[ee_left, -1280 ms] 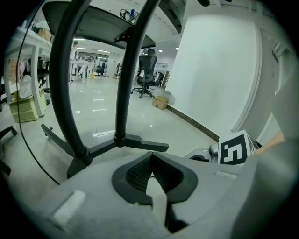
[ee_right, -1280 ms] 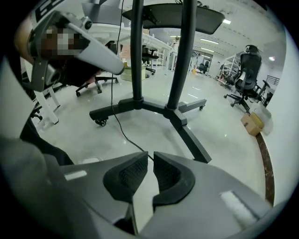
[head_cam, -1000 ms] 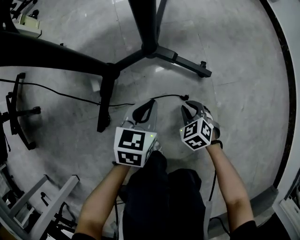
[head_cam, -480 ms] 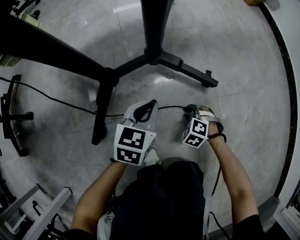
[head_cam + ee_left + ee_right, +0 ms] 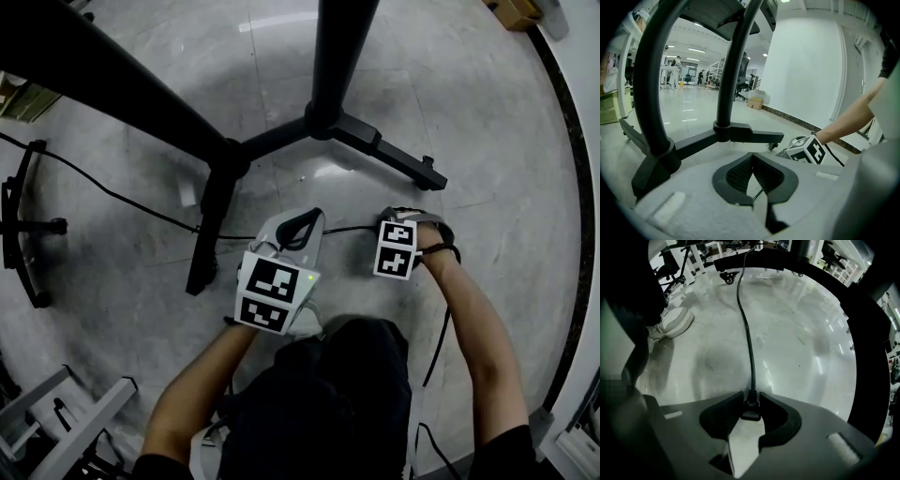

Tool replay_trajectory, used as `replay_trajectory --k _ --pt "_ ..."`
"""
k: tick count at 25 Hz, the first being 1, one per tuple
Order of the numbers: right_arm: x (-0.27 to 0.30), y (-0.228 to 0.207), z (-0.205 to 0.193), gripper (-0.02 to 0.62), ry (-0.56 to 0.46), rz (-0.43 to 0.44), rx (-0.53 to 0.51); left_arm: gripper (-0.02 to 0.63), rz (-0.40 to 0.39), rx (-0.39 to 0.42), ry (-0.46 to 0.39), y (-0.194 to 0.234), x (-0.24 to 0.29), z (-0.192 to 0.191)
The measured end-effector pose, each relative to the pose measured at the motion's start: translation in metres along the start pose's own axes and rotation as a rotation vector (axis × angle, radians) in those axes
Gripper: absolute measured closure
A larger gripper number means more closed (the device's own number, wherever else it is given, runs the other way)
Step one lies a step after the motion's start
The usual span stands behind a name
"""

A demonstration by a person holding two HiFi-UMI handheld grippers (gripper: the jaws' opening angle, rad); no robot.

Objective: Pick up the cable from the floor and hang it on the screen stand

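Note:
A thin black cable (image 5: 141,208) lies on the grey floor, runs past a leg of the black screen stand (image 5: 319,117) and ends at a plug (image 5: 751,406). My right gripper (image 5: 384,223) is low at that cable end. Its jaws are closing, and in the right gripper view (image 5: 750,404) the plug sits between the fingertips with both touching it. The cable (image 5: 745,319) stretches away across the floor. My left gripper (image 5: 305,225) hovers just left of it over the cable, shut (image 5: 751,157), with nothing seen between its pads.
The stand's three legs spread over the floor; one leg (image 5: 214,220) lies just left of my left gripper. Another black base (image 5: 23,225) stands at far left, and a metal frame (image 5: 56,422) at lower left. A dark skirting (image 5: 572,187) borders the right. A shoe (image 5: 670,322) rests nearby.
My right gripper has dropped to the cable's end and turned, and the plug now sits between its jaws. Both grippers have shifted slightly right and down in view.

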State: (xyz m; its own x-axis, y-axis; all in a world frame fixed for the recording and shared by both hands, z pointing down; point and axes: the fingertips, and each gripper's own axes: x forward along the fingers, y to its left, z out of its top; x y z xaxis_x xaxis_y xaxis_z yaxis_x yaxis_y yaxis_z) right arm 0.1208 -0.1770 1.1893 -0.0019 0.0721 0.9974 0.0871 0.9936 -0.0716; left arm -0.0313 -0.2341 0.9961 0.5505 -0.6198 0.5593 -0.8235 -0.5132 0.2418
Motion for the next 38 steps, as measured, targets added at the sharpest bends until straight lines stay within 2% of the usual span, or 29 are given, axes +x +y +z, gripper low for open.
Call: replay_trajectory --k 3,9,13,18,24,29,30,31,38 --pt "0.000 0.000 -0.002 0.489 0.009 -0.057 -0.032 0.601 0.007 0.000 0.007 0.001 -0.002 -0.003" --pt "-0.017 -0.014 -0.008 0.491 0.029 -0.321 -0.053 0.601 0.023 0.034 0.016 -0.003 -0.013 -0.001" --pt "-0.050 -0.024 -0.014 0.491 0.045 -0.430 -0.029 0.601 0.040 0.036 0.028 -0.008 -0.029 0.005" --pt "-0.111 -0.025 -0.023 0.492 0.048 -0.496 0.013 0.601 0.051 0.060 0.063 -0.024 -0.059 0.020" --pt "-0.193 -0.014 -0.025 0.492 0.080 -0.547 -0.050 0.601 0.074 0.137 0.101 -0.042 -0.097 0.051" --pt "-0.264 -0.008 -0.020 0.492 0.070 -0.585 -0.094 0.600 0.087 0.149 0.117 -0.054 -0.126 0.085" --pt "-0.280 -0.006 -0.016 0.492 0.056 -0.591 -0.097 0.549 0.085 0.149 0.125 -0.057 -0.132 0.090" --pt "-0.297 -0.005 -0.013 0.492 0.040 -0.595 -0.099 0.528 0.084 0.151 0.132 -0.061 -0.138 0.096" --pt "-0.423 0.009 0.002 0.492 0.018 -0.669 -0.168 0.509 0.110 0.194 0.137 -0.083 -0.193 0.149"
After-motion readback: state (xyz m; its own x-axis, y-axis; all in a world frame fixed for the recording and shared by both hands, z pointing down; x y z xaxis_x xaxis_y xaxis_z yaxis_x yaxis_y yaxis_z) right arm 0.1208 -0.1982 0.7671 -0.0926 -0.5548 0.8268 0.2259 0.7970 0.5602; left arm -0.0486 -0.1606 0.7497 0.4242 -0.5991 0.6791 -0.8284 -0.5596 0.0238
